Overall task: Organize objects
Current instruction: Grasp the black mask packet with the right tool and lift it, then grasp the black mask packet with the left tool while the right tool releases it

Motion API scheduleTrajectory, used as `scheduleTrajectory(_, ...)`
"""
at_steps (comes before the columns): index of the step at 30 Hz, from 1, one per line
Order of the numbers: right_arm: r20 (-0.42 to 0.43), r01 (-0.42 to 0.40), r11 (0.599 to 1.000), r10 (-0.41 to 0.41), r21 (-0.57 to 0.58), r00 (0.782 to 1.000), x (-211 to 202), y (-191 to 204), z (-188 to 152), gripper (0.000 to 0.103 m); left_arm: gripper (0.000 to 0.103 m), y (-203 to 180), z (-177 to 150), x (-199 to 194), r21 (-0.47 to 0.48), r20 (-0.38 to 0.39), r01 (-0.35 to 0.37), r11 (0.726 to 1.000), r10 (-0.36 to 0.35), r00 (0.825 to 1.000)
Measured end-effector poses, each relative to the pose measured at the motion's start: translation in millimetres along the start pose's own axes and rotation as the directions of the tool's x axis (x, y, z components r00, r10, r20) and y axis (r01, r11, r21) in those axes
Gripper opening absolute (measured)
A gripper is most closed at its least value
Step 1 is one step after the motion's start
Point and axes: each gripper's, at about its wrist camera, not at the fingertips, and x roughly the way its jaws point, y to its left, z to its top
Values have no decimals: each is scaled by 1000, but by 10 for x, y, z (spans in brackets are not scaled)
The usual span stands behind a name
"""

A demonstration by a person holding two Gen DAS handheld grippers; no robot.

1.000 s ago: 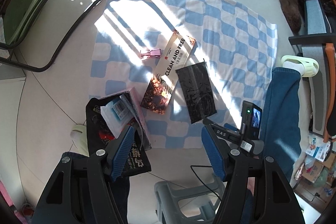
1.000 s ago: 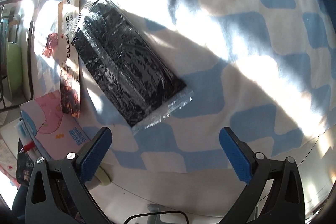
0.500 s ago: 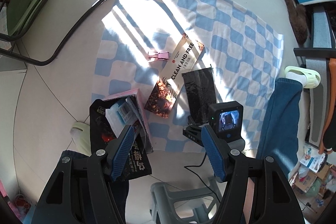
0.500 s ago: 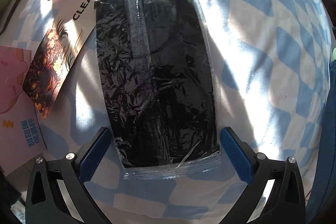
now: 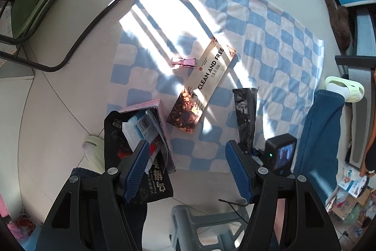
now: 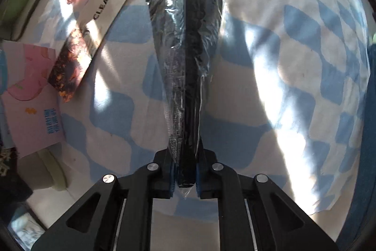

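**Right tongs pinch the packet, left tongs wait agape**

Tongs first: the right gripper (image 6: 185, 177) is clamped on the near end of the black packet (image 6: 185, 58), folding it into a narrow wedge, likely to lift it clear of the cloth (image 5: 270, 44). The left gripper (image 5: 188, 171) hangs wide apart, holding nothing, above the black bag (image 5: 138, 157), probably ready to steady it for filling. On the cloth lie the long card (image 5: 209, 74) beside the packet, then the small pink bottle (image 5: 183, 62), both apparently awaiting sorting

The right tongs (image 6: 185, 177) hide the black packet's (image 6: 185, 58) near end.
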Motion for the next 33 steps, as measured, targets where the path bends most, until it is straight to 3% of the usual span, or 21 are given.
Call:
scheduleTrajectory(4,79,-130,992,129,7,989,-425,-97,-350,13,65,-130,-17,57,40,-21,32,999,-31,999)
scheduleTrajectory(6,127,-230,973,231,-27,965,-672,-96,-413,13,65,-197,-26,85,57,-31,84,995,-82,996)
scheduleTrajectory(11,211,-385,917,399,-103,893,-1227,69,-551,14,65,-345,-142,116,125,-58,203,971,-197,979)
scheduleTrajectory(14,238,-454,883,469,-120,850,-1402,265,-616,17,65,-295,-218,121,120,-77,320,940,-313,947)
scheduleTrajectory(18,249,-495,847,531,-193,810,-1687,455,-710,17,65,-206,-271,187,122,-154,484,866,-466,872)
scheduleTrajectory(22,253,-512,806,583,-296,772,-1853,629,-828,18,65,-102,-286,91,203,-119,497,844,-482,868)
scheduleTrajectory(24,248,-526,786,607,-325,755,-1908,634,-885,18,64,-21,-325,43,222,-102,526,821,-517,850)
scheduleTrajectory(25,245,-531,781,613,-328,751,-1921,639,-901,19,59,18,-342,20,236,-93,528,816,-522,848)
scheduleTrajectory(27,240,-544,773,624,-327,743,-1949,647,-930,20,19,79,-392,22,269,-87,491,828,-487,869)
scheduleTrajectory(29,231,-545,775,621,-320,749,-1929,665,-931,25,7,129,-456,29,312,-78,445,839,-445,892)
scheduleTrajectory(30,219,-533,785,607,-314,764,-1909,690,-928,33,2,164,-490,19,329,-57,417,847,-423,904)
scheduleTrajectory(31,212,-508,804,579,-310,787,-1889,722,-929,47,1,217,-510,4,338,-34,393,855,-406,913)
scheduleTrajectory(33,215,-441,839,517,-320,828,-1854,795,-922,65,0,355,-532,-43,343,25,355,870,-386,922)
